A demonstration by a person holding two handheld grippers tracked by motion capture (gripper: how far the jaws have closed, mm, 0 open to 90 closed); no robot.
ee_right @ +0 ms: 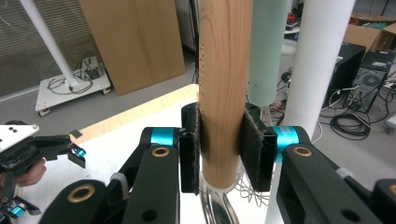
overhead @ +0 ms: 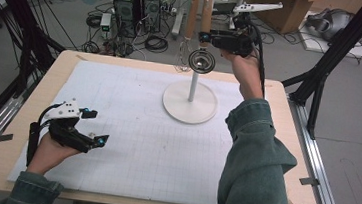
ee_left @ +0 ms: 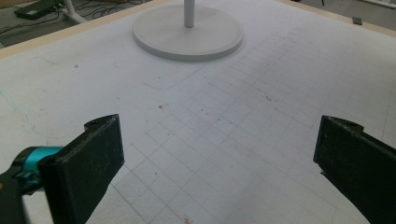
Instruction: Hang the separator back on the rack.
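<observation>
White gridded mat [overhead: 130,142] covers most of the pale wooden table [overhead: 34,88]; all places below are taken from the white utensil stand [overhead: 190,102], whose round base sits on the mat's far right part, post rising from the base's middle.

Person's right arm, in a green denim sleeve [overhead: 256,159], reaches past the base's right side and up to the stand's top. Right gripper [ee_right: 223,149] is clenched on the wooden handle [ee_right: 225,84] of a hanging utensil, pads pressing both sides of the handle's lower end. Under the handle a round metal head [overhead: 201,61], strainer or ladle, cannot tell which, hangs in front of the post, well above the base. Just beside it, on the side away from the hand, hangs a whisk [overhead: 186,47]; in the right gripper view a pale green handle [ee_right: 267,51] stands close behind the wooden one.

Left gripper [overhead: 95,128] rests on the mat well to the near left of the base, jaws spread wide, nothing between them.

Step judged: taking the wooden-handled utensil off its hook, or setting it on. To do well: lift straight up till the loop clears, keep the handle upright, draw toward the person without nudging the whisk or tipping the stand.

No containers on the table; the stand carries hanging tools only.
</observation>
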